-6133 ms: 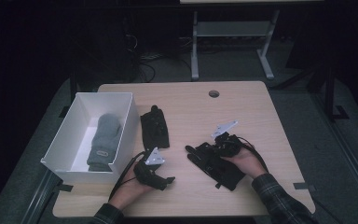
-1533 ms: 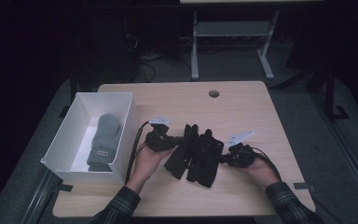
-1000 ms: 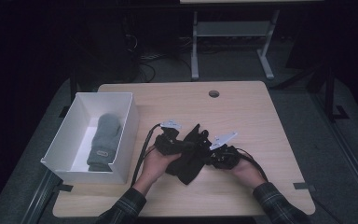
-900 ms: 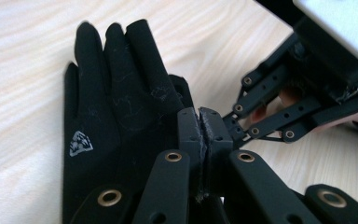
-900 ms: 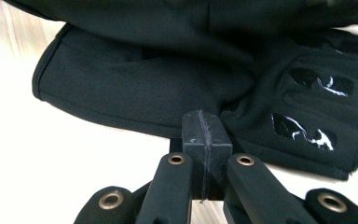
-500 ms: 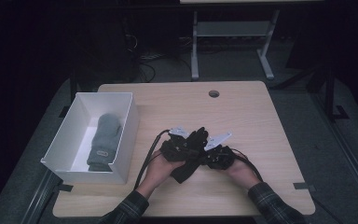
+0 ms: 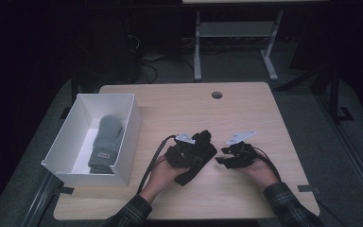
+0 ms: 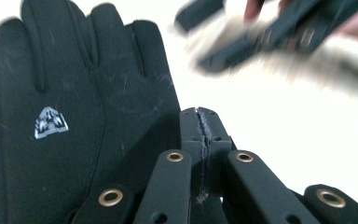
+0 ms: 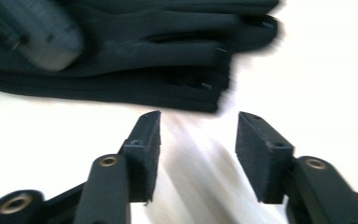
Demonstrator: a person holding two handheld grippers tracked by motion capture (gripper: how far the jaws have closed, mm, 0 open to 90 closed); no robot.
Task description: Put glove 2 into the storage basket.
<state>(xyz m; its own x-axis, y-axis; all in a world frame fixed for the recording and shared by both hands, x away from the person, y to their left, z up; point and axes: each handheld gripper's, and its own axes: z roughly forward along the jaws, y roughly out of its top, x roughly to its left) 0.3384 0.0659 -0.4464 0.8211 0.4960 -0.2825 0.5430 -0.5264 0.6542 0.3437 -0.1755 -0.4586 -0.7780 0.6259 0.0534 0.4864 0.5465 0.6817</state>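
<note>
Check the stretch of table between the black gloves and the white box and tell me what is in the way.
Nothing visible blocks it. In the high view the table between the black gloves and the white box is bare wood. The near wall of the box must be cleared, and a grey mitten already lies inside.

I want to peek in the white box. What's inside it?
A grey mitten lies flat inside the white box, with a small label near its cuff. The box's near wall hides the floor just behind it, so anything there is covered.
</note>
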